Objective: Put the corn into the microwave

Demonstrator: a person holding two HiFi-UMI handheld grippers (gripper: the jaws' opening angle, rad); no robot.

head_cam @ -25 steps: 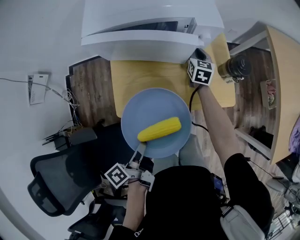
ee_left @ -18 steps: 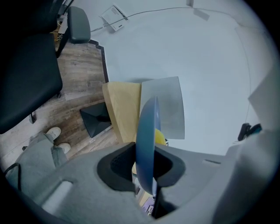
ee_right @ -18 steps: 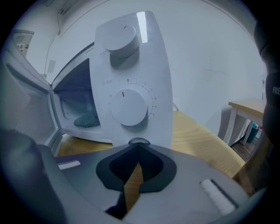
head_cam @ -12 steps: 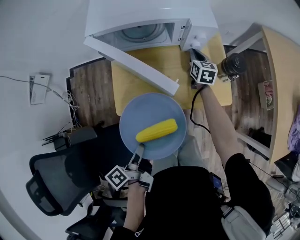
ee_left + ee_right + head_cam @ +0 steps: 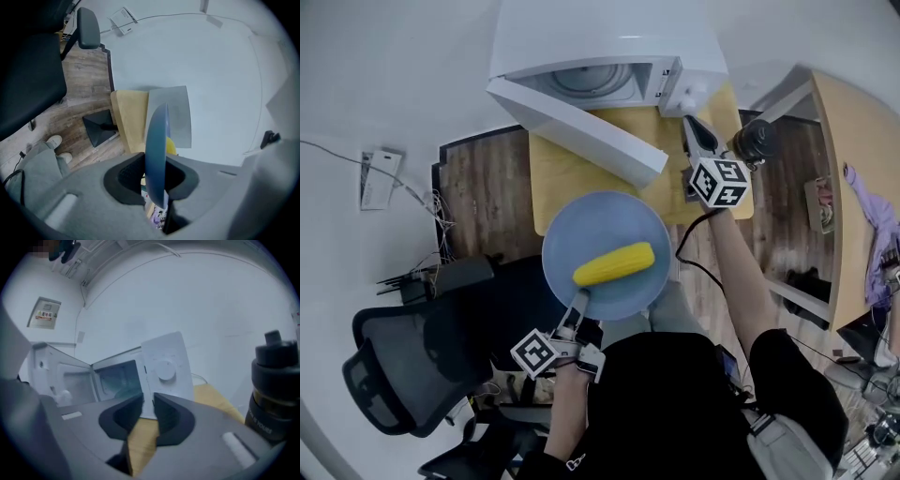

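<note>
Now, corn point(image 5: 615, 263): one yellow cob lying on its side across the middle of a round blue plate; only a sliver of yellow shows past the plate in the left gripper view point(image 5: 171, 146).
Plate point(image 5: 581, 225): held roughly level at its near rim, and overlapping the near edge of the table in the head view; seen edge-on from the left gripper point(image 5: 156, 140).
Left gripper point(image 5: 578, 305): jaws clamped on the plate's rim, one pad on each face point(image 5: 157, 180).
Microwave point(image 5: 609, 37): white, at the far edge of the wooden table point(image 5: 572, 169), with its turntable showing inside.
Microwave door point(image 5: 581, 117): swung open towards the left.
Right gripper point(image 5: 694, 131): raised just in front of the microwave's control panel point(image 5: 164, 371), near the table's far right corner; jaws opening, a narrow gap and nothing between them point(image 5: 149, 411).
Bottle point(image 5: 757, 139): dark, upright at the table's right edge, just beside the right gripper.
Office chair point(image 5: 403, 356): black, on the floor at the person's left.
</note>
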